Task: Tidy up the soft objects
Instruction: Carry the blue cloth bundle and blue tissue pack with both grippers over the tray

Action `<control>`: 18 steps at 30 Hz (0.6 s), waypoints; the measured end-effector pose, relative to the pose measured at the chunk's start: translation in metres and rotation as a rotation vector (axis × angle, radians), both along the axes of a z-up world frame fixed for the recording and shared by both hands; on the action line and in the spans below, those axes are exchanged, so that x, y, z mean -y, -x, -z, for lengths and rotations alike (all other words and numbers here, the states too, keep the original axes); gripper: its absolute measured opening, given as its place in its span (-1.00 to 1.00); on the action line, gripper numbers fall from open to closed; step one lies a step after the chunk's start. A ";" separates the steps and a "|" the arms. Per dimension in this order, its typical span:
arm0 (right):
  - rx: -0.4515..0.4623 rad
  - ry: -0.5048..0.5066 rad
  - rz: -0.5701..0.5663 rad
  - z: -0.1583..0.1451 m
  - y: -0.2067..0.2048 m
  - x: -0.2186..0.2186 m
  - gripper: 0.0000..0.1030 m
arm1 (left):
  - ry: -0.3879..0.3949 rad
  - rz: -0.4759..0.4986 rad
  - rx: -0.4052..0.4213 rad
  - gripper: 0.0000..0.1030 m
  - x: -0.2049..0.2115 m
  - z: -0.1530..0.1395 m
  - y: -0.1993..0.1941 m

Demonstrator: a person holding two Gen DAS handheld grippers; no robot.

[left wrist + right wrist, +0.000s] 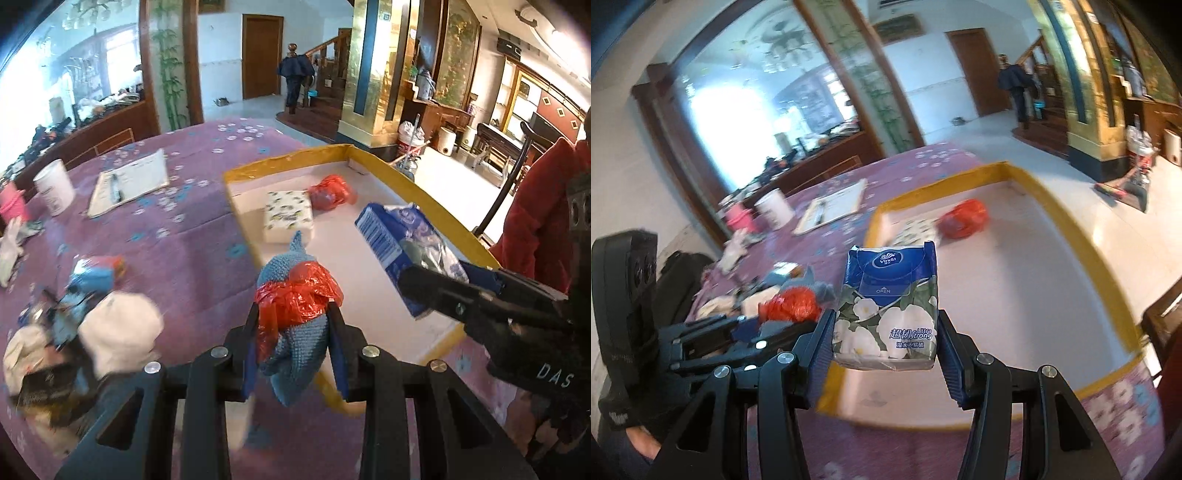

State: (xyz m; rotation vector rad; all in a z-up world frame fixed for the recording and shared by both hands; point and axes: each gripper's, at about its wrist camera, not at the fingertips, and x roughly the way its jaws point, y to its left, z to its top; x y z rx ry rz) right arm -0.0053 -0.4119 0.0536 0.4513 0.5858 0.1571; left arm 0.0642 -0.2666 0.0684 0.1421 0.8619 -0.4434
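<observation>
The left gripper (293, 314) clamps a blue knitted toy (295, 332) wrapped in red plastic (295, 295), held over the near edge of the yellow-rimmed tray (424, 188). The right gripper (436, 291) holds a blue tissue pack (402, 243) over the tray's right side. A patterned tissue pack (289, 216) and a red bag (330, 192) lie near the tray's far edge.

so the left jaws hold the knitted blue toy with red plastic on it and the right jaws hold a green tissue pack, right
Not quite. The tissue pack in the right jaws is blue and white with white flowers, not green, as the right wrist view shows. The rest stands: the left jaws do hold the knitted blue toy wrapped in red plastic.
</observation>
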 end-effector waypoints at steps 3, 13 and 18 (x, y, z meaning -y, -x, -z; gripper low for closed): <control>-0.039 0.004 0.042 -0.003 -0.017 0.017 0.08 | 0.000 0.005 -0.022 -0.39 0.018 0.005 -0.016; -0.166 -0.005 0.126 0.006 -0.076 0.061 0.09 | 0.040 -0.011 -0.161 -0.39 0.055 0.034 -0.071; -0.199 0.011 0.141 0.020 -0.087 0.063 0.09 | 0.031 -0.013 -0.164 -0.40 0.057 0.045 -0.071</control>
